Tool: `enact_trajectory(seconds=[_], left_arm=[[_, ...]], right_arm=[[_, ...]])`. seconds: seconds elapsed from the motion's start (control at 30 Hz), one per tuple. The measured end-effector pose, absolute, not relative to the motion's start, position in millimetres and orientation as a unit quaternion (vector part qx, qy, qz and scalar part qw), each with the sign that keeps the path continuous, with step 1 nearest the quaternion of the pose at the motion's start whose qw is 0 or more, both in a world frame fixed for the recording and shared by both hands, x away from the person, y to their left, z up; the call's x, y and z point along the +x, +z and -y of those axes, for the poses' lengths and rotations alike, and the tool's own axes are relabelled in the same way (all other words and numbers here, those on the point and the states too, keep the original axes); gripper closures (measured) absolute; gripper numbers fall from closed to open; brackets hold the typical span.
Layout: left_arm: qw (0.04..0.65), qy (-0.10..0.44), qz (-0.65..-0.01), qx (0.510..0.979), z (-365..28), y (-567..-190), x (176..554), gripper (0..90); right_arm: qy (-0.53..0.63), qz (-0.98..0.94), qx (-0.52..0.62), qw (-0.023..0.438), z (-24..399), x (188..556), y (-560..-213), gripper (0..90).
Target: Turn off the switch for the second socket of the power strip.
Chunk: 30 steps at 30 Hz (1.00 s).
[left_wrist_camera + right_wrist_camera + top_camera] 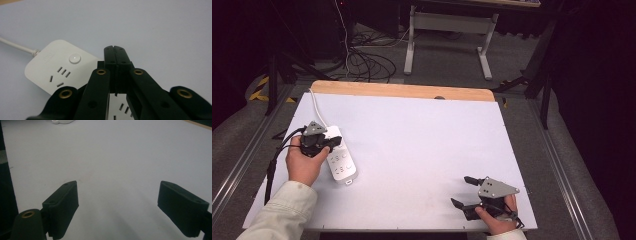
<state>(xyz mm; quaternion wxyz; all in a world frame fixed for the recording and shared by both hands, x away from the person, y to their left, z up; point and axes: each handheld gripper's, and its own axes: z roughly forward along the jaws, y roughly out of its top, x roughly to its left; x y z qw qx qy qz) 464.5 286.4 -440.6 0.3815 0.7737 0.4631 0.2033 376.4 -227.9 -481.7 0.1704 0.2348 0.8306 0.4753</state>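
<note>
At the table's left side lies the power strip (340,159), smooth white plastic with rounded corners, its cord running to the far wooden edge. The left gripper (330,143) hovers over it, jaws pressed together. Matte grey table (422,145) stretches bare to the right gripper (462,191), jaws spread wide near the front edge.

Power strip (57,67) smooth white plastic, slightly glossy; fingers (62,202) matt black plastic; table (422,145) matt grey.
</note>
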Motion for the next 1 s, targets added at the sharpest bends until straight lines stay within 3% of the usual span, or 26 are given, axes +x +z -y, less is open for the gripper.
enact_trajectory(seconds=[0.7,0.8,0.87,0.9,1.0], left_arm=[[0.405,0.210,-0.437,0.775,-283,-411,446,87.2],[0.409,0.211,-0.434,0.774,-282,-408,444,82.4],[0.418,0.207,-0.433,0.771,-281,-405,441,73.5],[0.423,0.203,-0.433,0.770,-280,-404,439,63.4],[0.433,0.203,-0.425,0.768,-279,-401,433,56.0]], right_arm=[[0.476,-0.831,0.235,0.170,228,376,-482,17.5],[0.476,-0.830,0.235,0.170,228,376,-482,17.5],[0.475,-0.831,0.235,0.170,228,376,-482,17.5],[0.476,-0.830,0.235,0.170,228,376,-482,17.4],[0.475,-0.831,0.236,0.169,228,376,-482,17.5]])
